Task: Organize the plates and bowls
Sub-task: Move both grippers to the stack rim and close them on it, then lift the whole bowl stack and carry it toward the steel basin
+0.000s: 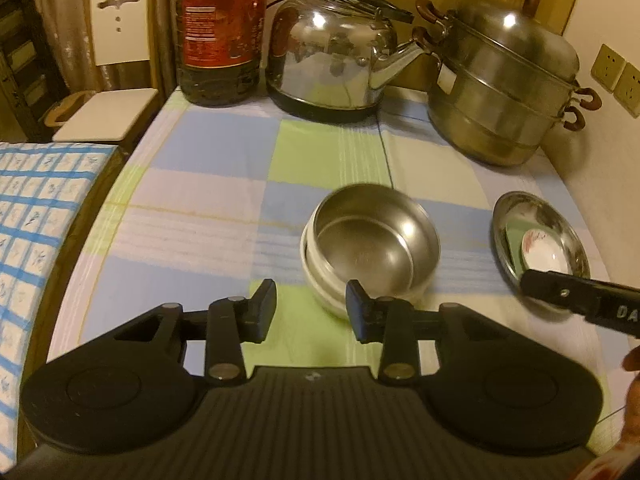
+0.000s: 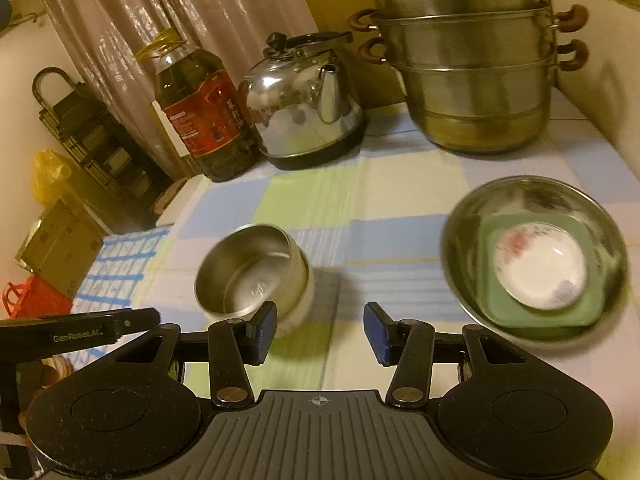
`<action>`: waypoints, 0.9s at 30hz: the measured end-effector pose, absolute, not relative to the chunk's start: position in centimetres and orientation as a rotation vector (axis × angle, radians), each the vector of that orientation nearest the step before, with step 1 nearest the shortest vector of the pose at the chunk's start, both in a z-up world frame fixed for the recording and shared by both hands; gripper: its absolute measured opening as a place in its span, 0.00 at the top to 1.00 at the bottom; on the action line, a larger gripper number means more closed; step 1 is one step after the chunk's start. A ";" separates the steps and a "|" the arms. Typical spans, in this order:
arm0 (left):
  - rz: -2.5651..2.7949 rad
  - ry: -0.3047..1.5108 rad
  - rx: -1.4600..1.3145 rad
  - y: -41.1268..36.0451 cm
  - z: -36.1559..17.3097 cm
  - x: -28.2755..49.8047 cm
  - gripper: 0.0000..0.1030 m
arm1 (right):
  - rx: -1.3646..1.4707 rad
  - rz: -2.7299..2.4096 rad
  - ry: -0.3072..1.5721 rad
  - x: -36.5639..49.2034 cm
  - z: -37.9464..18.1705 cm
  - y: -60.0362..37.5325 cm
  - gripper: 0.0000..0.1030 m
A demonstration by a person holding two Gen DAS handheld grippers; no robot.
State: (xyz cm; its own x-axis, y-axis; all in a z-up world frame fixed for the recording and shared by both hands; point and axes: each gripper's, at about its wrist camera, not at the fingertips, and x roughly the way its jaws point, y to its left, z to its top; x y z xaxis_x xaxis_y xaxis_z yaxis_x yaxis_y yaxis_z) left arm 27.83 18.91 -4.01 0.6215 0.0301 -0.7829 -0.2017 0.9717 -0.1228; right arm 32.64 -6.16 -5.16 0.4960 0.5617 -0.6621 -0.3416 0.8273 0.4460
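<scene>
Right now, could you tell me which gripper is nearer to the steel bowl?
Left. The left gripper sits just in front of the steel bowl, its right finger overlapping the bowl's near side. The right gripper hangs off to its right.

The steel plate (image 2: pixel 534 256) is showing smeared by blur in the right wrist view, its rim soft. In the left wrist view, the right gripper's finger (image 1: pixel 580 304) is covering that plate's near edge. The white bowl (image 1: pixel 320 292) is lying mostly hidden under the steel bowl (image 1: pixel 374 240). The picture's top edge is cutting off the oil bottle (image 1: pixel 220 32).
</scene>
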 end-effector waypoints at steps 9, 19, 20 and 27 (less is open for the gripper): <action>0.079 0.937 -0.218 20.1 -5.4 33.0 0.66 | 0.303 0.555 0.956 37.1 -6.9 -2.6 0.52; 0.045 1.026 -0.219 20.8 -8.2 36.6 0.66 | 0.270 0.543 1.048 40.2 -10.0 1.0 0.52; 0.040 1.031 -0.218 20.8 -8.3 36.7 0.66 | 0.269 0.541 1.056 40.4 -10.2 1.1 0.52; 0.017 1.053 -0.224 21.2 -9.2 37.6 0.66 | 0.272 0.515 1.107 41.3 -11.5 1.6 0.52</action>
State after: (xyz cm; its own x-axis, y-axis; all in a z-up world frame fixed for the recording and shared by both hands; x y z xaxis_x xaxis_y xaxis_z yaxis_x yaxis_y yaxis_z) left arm 37.62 21.21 -9.21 0.4968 -0.0929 -0.8629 -0.1208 0.9772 -0.1747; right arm 41.30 1.58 -11.45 0.3465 0.5231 -0.7786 -0.2588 0.8511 0.4567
